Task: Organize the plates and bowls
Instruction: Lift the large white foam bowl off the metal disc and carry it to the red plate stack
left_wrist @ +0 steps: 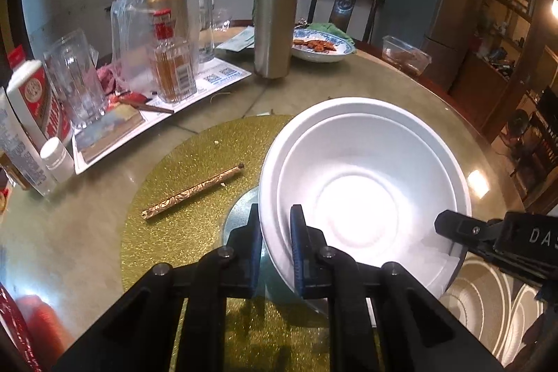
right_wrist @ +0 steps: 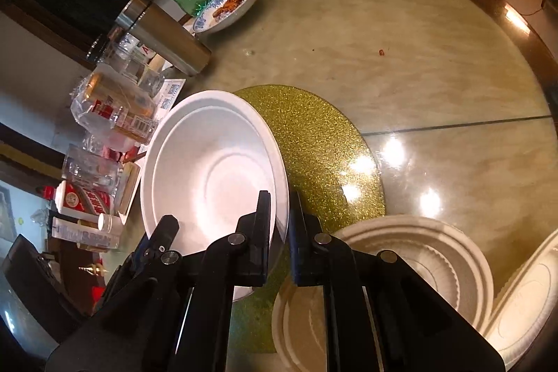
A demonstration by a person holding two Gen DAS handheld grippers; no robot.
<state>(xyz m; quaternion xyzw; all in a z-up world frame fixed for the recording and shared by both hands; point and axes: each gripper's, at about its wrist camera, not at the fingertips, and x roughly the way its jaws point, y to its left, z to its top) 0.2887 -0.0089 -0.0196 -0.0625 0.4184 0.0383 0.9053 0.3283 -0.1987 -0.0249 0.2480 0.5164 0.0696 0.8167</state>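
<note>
Left wrist view: my left claw (left_wrist: pixel 275 246) pinches the near rim of the white bowl (left_wrist: pixel 362 190) over the gold mat (left_wrist: pixel 195 162), while my right claw (right_wrist: pixel 280 225) clamps its opposite rim. To lift well, I should raise both together, keeping it level toward the beige plates (right_wrist: pixel 436 271) at near right.

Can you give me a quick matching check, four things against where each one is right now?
Things:
1. white bowl
2. gold patterned stick
3. blue-rimmed plate
4. beige paper bowl

Places:
A. lying loose on the gold glitter mat
B. far side of the table, holding food
C. rim pinched by the left gripper and right gripper
D. on the table close under the right gripper

Pairs: 1-C, 2-A, 3-B, 4-D
</note>
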